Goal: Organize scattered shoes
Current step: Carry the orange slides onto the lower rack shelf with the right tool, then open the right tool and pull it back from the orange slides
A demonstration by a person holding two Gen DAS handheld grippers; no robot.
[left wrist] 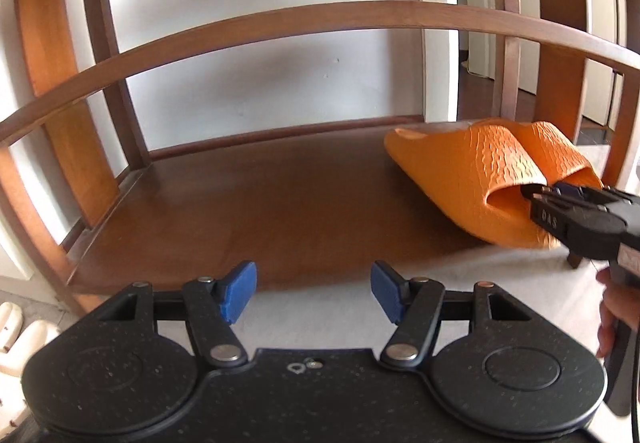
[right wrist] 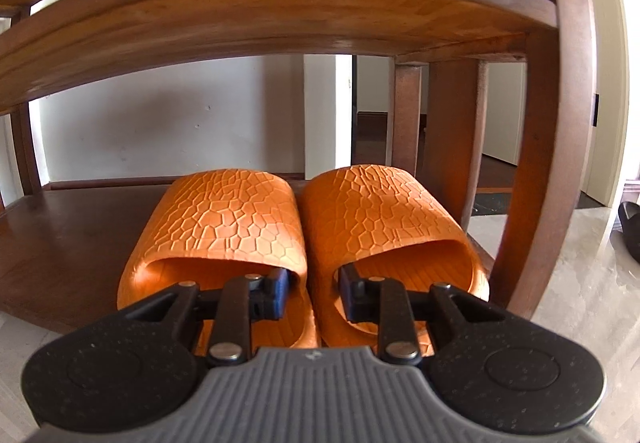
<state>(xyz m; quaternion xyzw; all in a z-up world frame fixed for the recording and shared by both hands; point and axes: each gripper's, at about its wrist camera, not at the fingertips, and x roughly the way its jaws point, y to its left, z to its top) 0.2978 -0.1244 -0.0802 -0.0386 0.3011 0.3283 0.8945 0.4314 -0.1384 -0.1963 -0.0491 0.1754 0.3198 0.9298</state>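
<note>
A pair of orange textured slippers [right wrist: 228, 219] lies side by side, toes toward the wall, at the right end of the wooden rack's bottom shelf [right wrist: 60, 243]; their heels reach past the front edge. My right gripper [right wrist: 314, 293] has one finger inside each slipper, and its pads lie against the two adjoining inner walls pinched between them. In the left wrist view the slippers [left wrist: 480, 171] sit at the right, with the right gripper [left wrist: 536, 195] at their openings. My left gripper [left wrist: 312, 293] hovers open and empty before the shelf's [left wrist: 240, 203] front edge.
The upper shelf [right wrist: 240, 15] hangs low over the slippers, and the rack's front right post [right wrist: 532, 163] stands close beside them. White shoes [left wrist: 20, 339] lie on the pale floor at lower left. A hand [left wrist: 612, 315] holds the right gripper. A dark object [right wrist: 630, 231] sits at far right.
</note>
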